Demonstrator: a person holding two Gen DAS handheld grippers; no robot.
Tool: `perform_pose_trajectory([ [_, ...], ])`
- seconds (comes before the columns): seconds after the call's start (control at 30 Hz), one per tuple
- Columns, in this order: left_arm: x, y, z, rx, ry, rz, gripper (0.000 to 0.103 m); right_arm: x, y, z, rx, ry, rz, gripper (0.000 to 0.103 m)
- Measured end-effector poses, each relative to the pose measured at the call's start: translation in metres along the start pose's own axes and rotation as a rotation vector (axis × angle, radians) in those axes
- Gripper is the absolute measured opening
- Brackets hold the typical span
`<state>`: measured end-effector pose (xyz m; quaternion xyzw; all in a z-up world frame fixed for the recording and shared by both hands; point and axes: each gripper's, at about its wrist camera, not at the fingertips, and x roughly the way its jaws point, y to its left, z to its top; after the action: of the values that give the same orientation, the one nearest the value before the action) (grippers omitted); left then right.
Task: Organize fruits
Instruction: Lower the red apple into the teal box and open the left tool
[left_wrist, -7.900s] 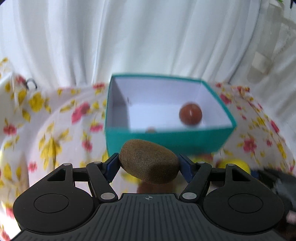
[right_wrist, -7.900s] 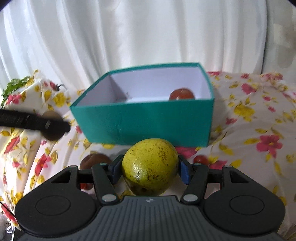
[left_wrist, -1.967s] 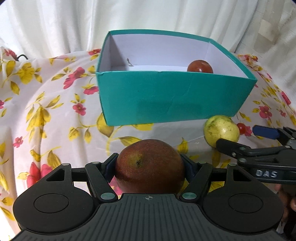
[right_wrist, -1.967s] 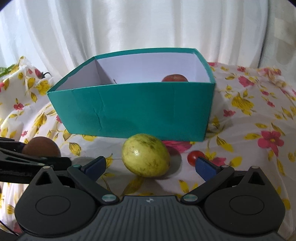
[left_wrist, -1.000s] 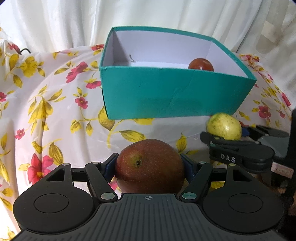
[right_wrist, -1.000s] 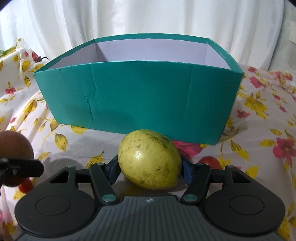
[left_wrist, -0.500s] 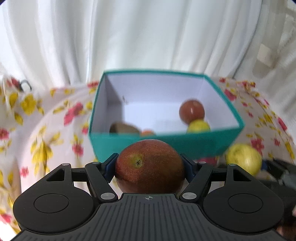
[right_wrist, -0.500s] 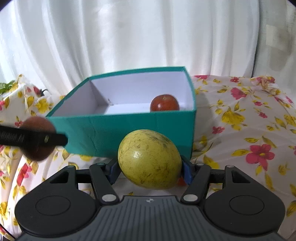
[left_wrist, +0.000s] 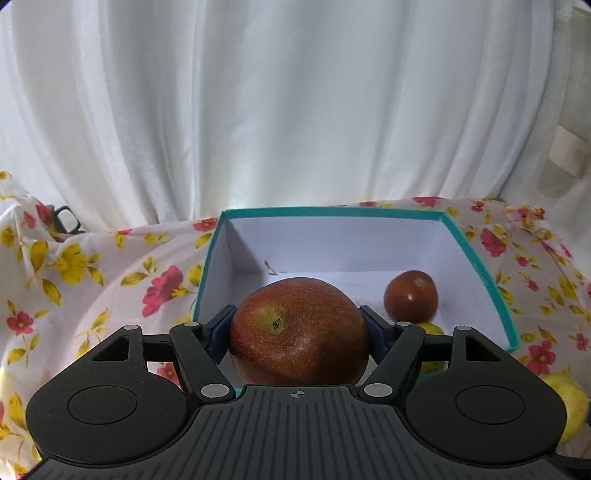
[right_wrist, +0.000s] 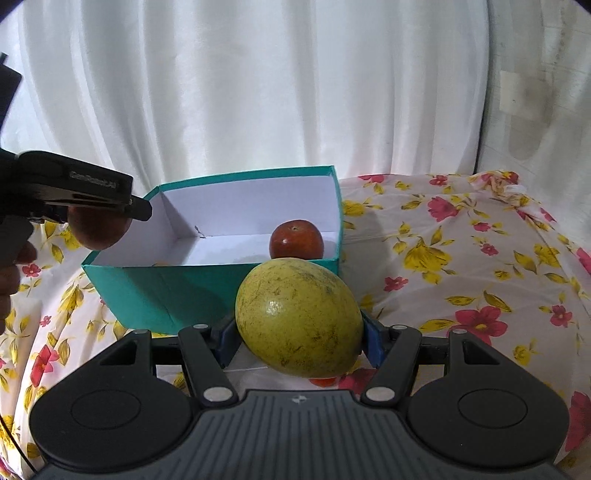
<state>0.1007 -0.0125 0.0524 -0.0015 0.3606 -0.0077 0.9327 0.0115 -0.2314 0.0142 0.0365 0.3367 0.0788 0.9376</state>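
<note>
- My left gripper (left_wrist: 299, 332) clamps the red apple (left_wrist: 299, 330) at frame centre, over the teal box (left_wrist: 480, 258).
- My right gripper (right_wrist: 299, 332) grips the yellow-green fruit (right_wrist: 299, 317), lower centre, in front of that box.

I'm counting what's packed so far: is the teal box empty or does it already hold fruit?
Not empty. The box holds a red fruit by its right wall and a yellow one partly hidden behind the left gripper. More cannot be told.

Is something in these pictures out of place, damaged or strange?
Nothing stands out. The left tool holds a red apple over the teal box; the right tool holds a yellow-green fruit before it. The box is upright, nothing spilled.
</note>
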Motion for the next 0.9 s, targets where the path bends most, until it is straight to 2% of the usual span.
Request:
perform_pose_trajectory([
  [0.37, 0.033, -0.003, 0.002, 0.036, 0.027, 0.033, 0.075, -0.004, -0.004, 0.003, 0.042, -0.021, -0.029, 0.064],
  [0.9, 0.089, 0.005, -0.01, 0.039, 0.113, 0.073, 0.075, -0.004, -0.005, 0.004, 0.059, -0.033, -0.052, 0.064],
])
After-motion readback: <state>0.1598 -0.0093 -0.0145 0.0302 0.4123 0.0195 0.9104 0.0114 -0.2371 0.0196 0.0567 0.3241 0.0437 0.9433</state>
